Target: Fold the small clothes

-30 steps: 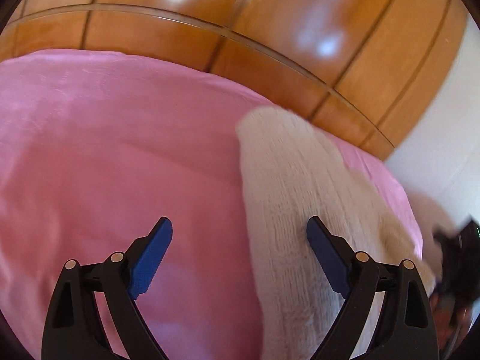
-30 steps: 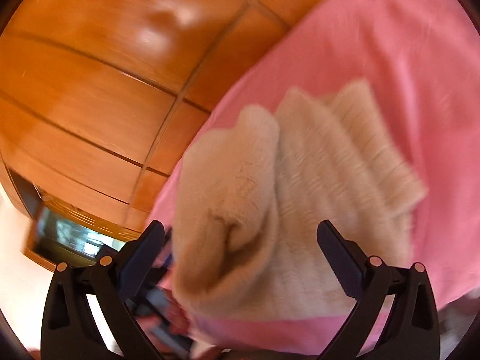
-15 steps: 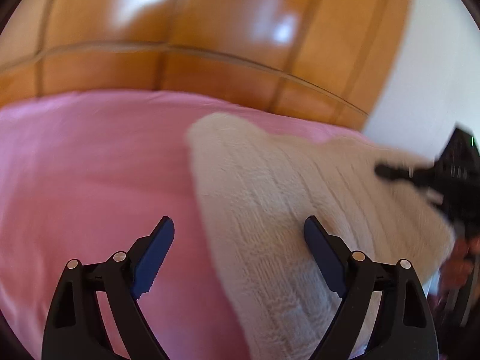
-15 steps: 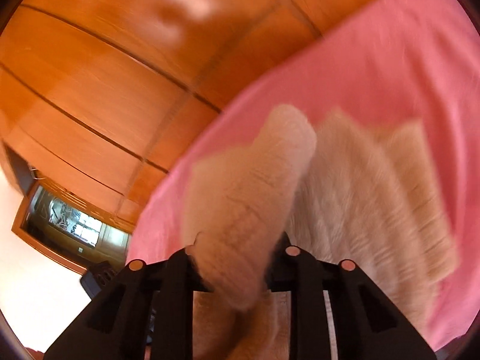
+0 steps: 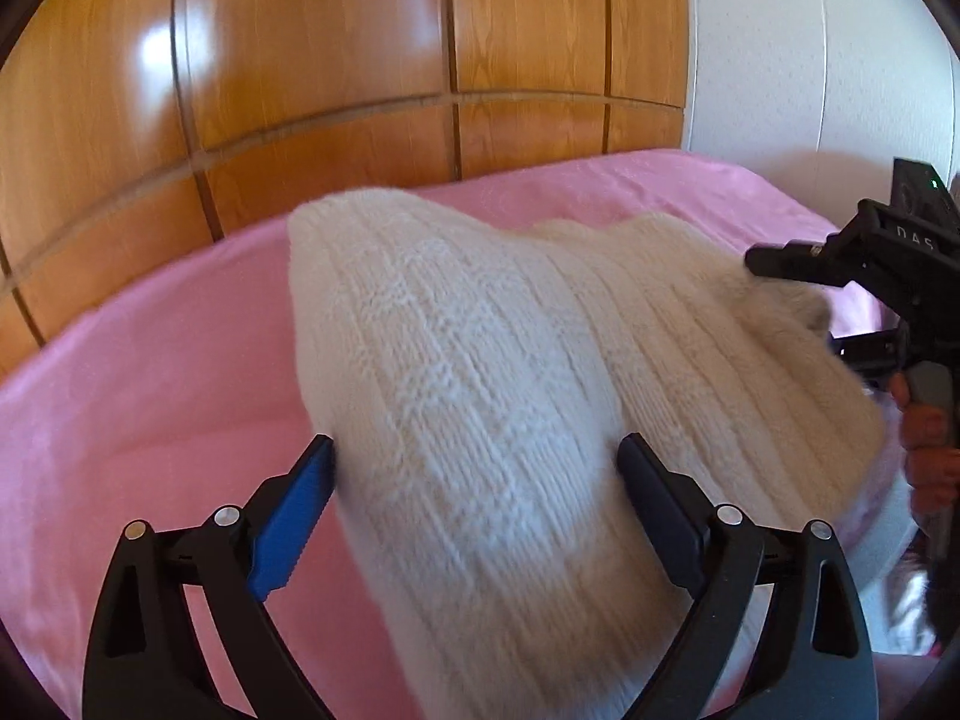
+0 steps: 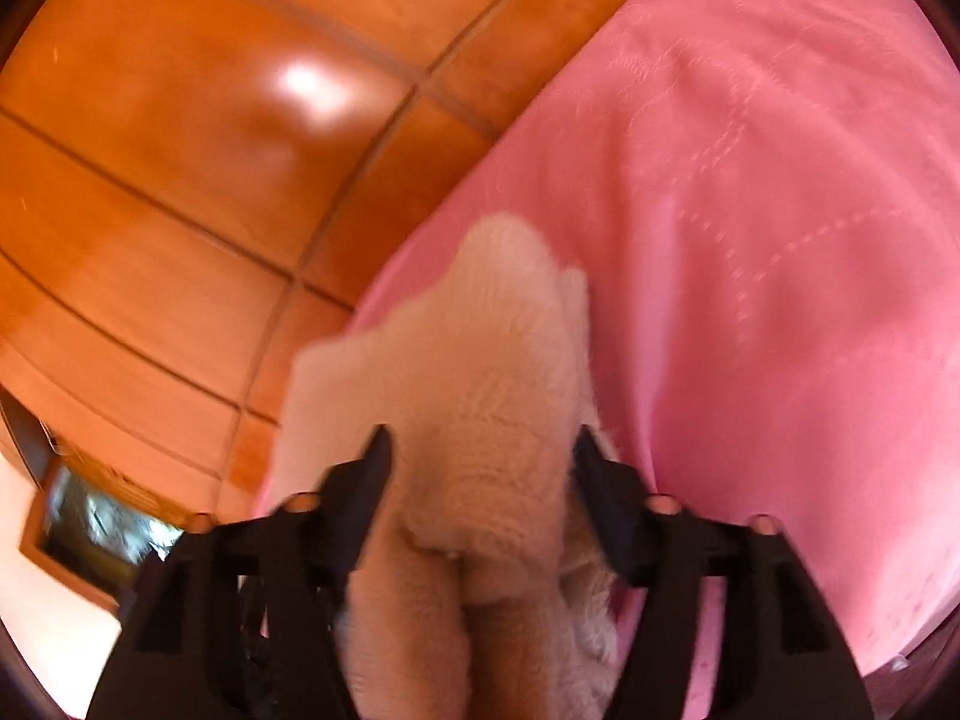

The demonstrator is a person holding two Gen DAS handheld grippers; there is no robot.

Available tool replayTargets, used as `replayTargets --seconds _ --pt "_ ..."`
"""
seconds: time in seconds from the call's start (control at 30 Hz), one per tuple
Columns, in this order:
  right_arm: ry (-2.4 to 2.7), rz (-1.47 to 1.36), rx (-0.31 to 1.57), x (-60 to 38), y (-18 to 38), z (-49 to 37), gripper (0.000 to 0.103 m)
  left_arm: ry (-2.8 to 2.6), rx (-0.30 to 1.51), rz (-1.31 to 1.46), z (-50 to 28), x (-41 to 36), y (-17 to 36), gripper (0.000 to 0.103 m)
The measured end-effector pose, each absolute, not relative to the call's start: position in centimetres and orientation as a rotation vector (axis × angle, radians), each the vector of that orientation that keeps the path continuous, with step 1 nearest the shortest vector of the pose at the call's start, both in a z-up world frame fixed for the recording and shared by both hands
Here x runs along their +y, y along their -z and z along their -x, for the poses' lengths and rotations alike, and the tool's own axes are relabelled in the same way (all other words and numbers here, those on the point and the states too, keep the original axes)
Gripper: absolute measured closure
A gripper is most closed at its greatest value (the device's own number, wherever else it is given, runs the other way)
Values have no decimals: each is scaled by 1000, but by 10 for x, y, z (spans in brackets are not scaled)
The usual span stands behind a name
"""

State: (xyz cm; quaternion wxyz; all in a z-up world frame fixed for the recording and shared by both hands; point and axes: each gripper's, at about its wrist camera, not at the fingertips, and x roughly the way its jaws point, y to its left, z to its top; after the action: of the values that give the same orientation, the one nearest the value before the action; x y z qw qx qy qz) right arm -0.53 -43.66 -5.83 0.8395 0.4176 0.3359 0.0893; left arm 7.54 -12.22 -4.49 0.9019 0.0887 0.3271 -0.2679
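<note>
Right tool (image 6: 480, 462) reopening around the released sweater (image 5: 480, 390); left tool (image 5: 474, 480) opening, astride its lengthwise, away-pointing fold

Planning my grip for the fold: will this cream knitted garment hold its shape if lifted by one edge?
Probably not: the cream knitted garment already bends over itself on the pink bedcover, so it likely droops. Its fuzzy ribbed knit should resist slipping from the opening right gripper around it.

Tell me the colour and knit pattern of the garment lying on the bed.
Cream-white knitted garment with ribbed vertical rows; it shows best in the left wrist view.
</note>
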Motion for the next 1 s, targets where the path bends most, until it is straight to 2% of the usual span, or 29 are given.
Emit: replayTargets --seconds 0.1,0.17,0.33,0.47,0.6,0.77,0.87,1.0 --pt "-63 -755 682 -438 30 16 24 535 661 -117 -75 -107 23 11" --pt "22 -631 632 -431 0 21 13 494 605 -124 -79 -107 6 11" --pt "64 -327 647 -378 -31 -4 7 453 588 -237 -108 -140 -8 10" --pt "139 -131 759 -343 -7 -35 6 410 643 -361 -123 -167 17 10" --pt "278 -57 840 -357 33 -19 3 444 605 -294 -113 -153 42 8" --pt "285 -322 832 -406 78 8 3 482 513 -310 -104 -152 61 8" --pt "313 -285 788 -401 82 6 2 522 573 -252 -119 -147 59 7" --pt "338 -276 766 -395 80 10 2 524 558 -230 -114 -140 54 4"
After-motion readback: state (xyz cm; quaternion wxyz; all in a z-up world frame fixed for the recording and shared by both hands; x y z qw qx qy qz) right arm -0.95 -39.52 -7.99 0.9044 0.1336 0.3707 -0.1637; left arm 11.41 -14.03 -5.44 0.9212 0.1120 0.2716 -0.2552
